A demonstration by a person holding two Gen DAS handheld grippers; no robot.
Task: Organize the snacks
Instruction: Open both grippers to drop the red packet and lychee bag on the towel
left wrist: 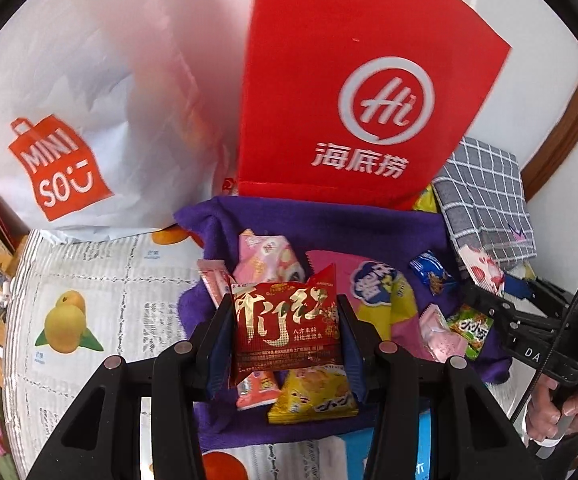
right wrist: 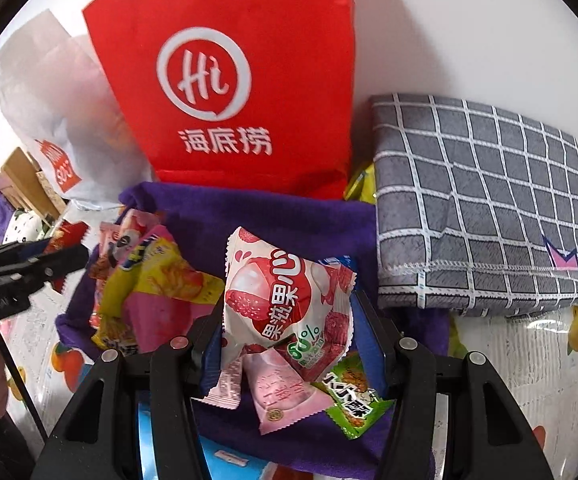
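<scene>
Two grippers, each pinching one snack above the pile.

My left gripper (left wrist: 285,328) clamps a red packet (left wrist: 287,328); my right gripper (right wrist: 289,332) clamps a lychee packet (right wrist: 285,304), both at frame centre over the purple cloth (right wrist: 297,220). I judge we're mid-sort; next, each needs carrying toward the red bag (left wrist: 349,80) at the top.
</scene>
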